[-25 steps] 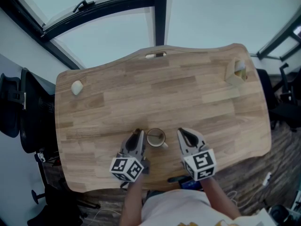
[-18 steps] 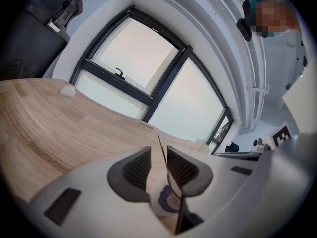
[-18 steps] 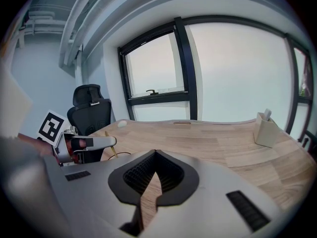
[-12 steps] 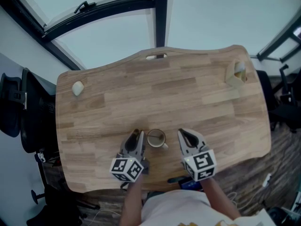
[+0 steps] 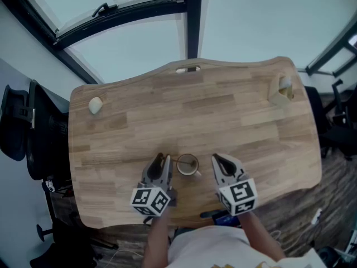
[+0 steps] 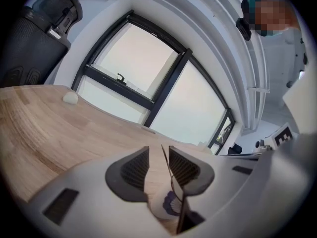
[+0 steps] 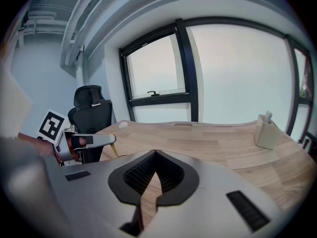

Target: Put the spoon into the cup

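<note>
On 1 table (image 5: 234,110), 1 cup (image 5: 187,164), 1 spoon (image 6: 166,162) probably inside, between just-opened left tongs (image 5: 162,161), right tongs (image 7: 155,157) closed.

Wood table (image 5: 223,116), wavy far edge w/ a small slot (image 5: 188,69) in the middle. One cup (image 5: 187,164) sits near the front edge. Small pale lump (image 5: 95,105) at the far left corner. Tan box (image 5: 283,89) at the far right corner, w/ sth pale sticking out.

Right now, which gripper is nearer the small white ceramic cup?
Left. The left gripper, jaws just opening with the thin spoon handle between them, sits close beside the cup; the right gripper stands farther off on its other side.
</note>
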Tool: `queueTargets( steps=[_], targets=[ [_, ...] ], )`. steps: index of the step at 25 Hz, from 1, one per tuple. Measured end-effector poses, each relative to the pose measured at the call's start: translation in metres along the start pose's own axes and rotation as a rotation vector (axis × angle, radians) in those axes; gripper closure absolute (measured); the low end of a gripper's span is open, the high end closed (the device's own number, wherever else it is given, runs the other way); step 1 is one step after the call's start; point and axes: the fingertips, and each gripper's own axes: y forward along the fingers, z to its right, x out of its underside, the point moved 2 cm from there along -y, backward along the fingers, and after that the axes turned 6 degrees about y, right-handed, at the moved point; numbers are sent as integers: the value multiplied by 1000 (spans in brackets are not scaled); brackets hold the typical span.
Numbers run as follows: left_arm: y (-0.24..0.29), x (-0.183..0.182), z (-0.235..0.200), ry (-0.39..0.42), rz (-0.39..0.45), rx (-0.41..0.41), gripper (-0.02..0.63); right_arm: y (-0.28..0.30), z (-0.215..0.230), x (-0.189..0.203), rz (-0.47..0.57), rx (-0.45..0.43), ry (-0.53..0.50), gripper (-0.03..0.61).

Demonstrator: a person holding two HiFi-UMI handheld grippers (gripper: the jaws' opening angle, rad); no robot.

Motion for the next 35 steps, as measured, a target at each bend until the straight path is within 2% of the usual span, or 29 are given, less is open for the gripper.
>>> queueTargets(
  steps=[11,16,27,31,35],
  targets=[
    [-14,-16,-2,40,38,-36,511,-1,-10,-8,30,-16,-13,581],
    [-26,-28,0,58,85,-61,511,-7,-13,-14,50,-20,-19,581],
    [-39,-42,24,172,105,-59,512,-23,-14,-26,105,-23,-24,581],
    [-45,-49,31,190,117,-49,540,-29,-20,-29,99,-44,-42,581],
    [-51,-57,42,217,120,-21,612,-35,-28,-35,118,-51,-69,581]
  ],
)
